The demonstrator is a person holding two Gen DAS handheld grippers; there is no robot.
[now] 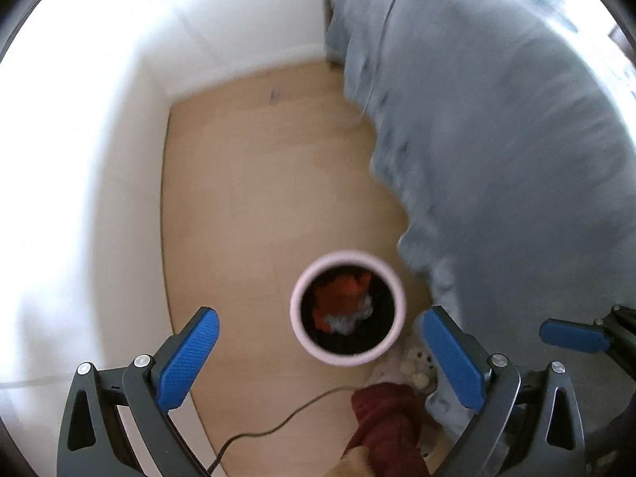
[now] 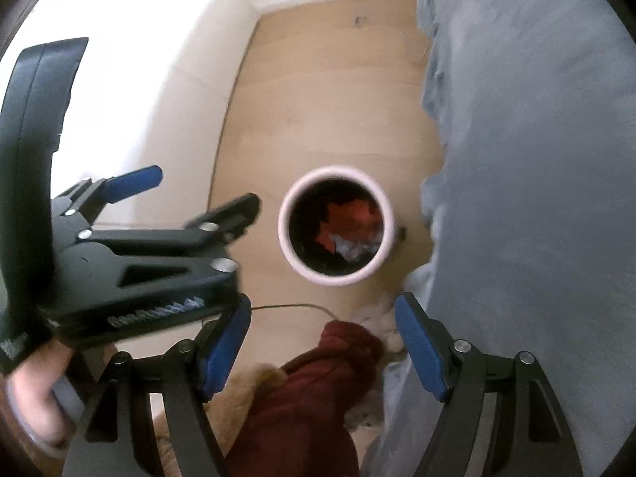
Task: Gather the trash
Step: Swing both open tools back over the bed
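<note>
— Hand-held gripper count first: two. The left hand-held gripper hangs released above the floor, both blue pads spread wide with nothing between them.

— And the right hand-held gripper?

— Also spread, holding nothing; only a dark red cloth and floor show in the gap below it. A hand grips the left tool's handle at the right camera's lower left.

— Where is the trash?

— Inside one round bin with a pale pink rim, standing on the wooden floor close to a grey bedcover's edge. Orange scraps and one crumpled whitish piece lie at its dark bottom; the blur keeps me from counting the orange bits.

— Anything else on the floor?

— One thin dark cable runs toward the red cloth, and a pale fluffy item sits beside the bin.
</note>
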